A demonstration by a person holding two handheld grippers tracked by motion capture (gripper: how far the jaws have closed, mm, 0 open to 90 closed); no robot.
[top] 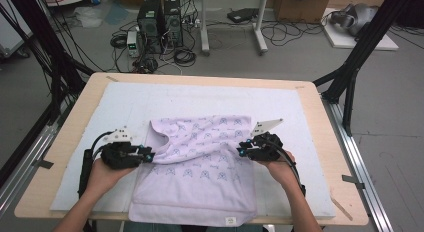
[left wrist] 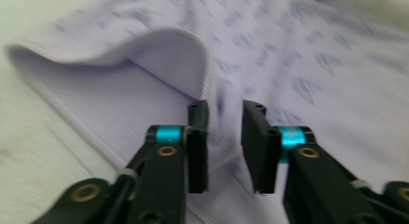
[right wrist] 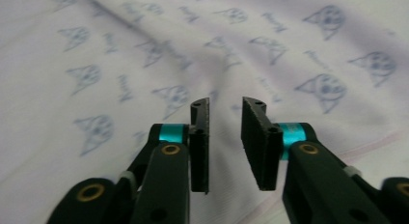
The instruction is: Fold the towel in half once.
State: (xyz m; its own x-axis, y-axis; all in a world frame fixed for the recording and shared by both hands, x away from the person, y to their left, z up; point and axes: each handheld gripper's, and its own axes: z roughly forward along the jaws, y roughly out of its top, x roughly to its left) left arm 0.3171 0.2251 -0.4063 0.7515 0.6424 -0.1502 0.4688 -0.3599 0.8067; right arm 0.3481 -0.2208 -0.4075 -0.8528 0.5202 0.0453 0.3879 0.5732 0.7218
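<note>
Pale wood edges the bench, which is covered by a white felt-like mat. At its six o'clock side lies a soft lilac garment printed with small blue cat faces, its ribbed edge curled over. Left gripper at nine o'clock and right gripper at three o'clock hover at its sides, jaws narrowly parted, gripping nothing.
</note>
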